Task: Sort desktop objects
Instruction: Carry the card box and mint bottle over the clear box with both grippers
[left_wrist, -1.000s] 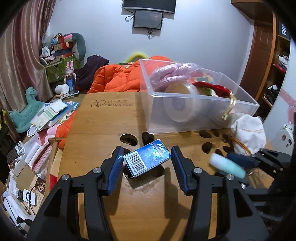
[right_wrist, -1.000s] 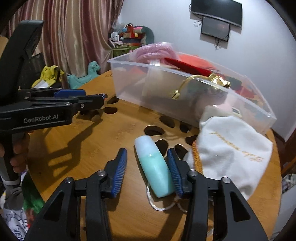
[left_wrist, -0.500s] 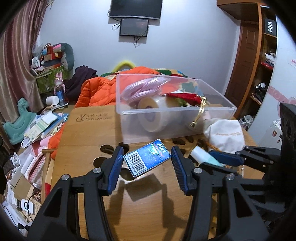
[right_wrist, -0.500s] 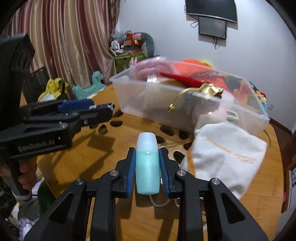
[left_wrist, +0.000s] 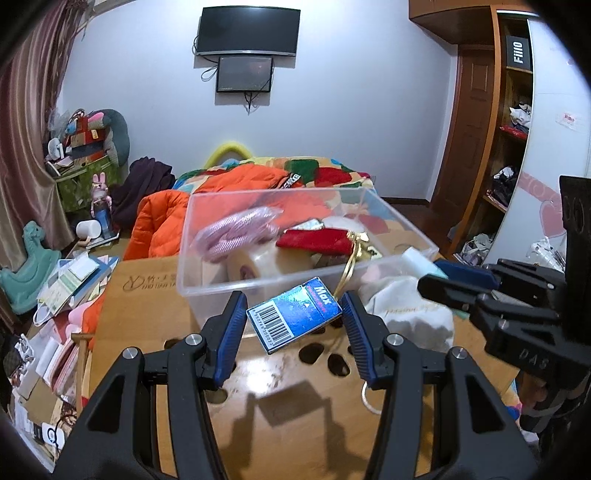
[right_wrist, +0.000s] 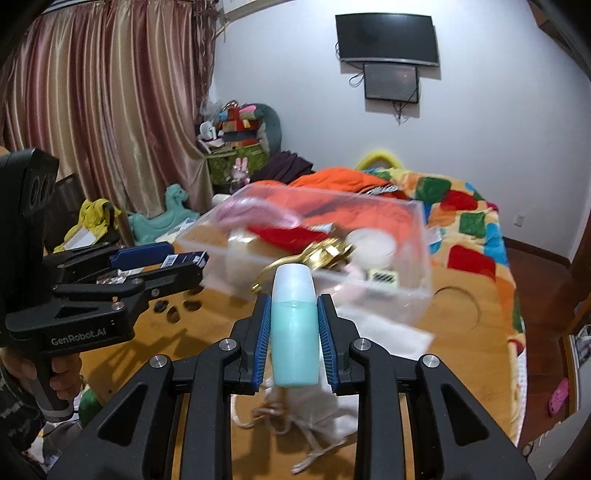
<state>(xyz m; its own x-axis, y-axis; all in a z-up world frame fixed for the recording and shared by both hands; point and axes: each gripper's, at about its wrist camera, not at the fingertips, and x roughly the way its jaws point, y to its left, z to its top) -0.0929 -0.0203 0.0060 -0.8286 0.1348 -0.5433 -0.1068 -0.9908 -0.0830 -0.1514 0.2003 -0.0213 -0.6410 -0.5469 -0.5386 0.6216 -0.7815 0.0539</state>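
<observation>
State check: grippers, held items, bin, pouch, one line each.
left gripper: shut on the box, clear of the table
small blue cardboard box with a barcode: held tilted between the fingers
right gripper: shut on the bottle
pale turquoise plastic bottle with a white cap: held, cap pointing away
clear plastic storage bin: open-topped, already holding items
white drawstring cloth pouch: lying on the round wooden table beside the bin

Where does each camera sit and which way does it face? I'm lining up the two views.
Left wrist: on the left gripper, looking along its fingers, which clamp the blue box, toward the clear bin; right gripper at right.
Right wrist: on the right gripper, which clamps the teal bottle; left gripper and a hand at left.
Shared: bin, white pouch, wooden table.
</observation>
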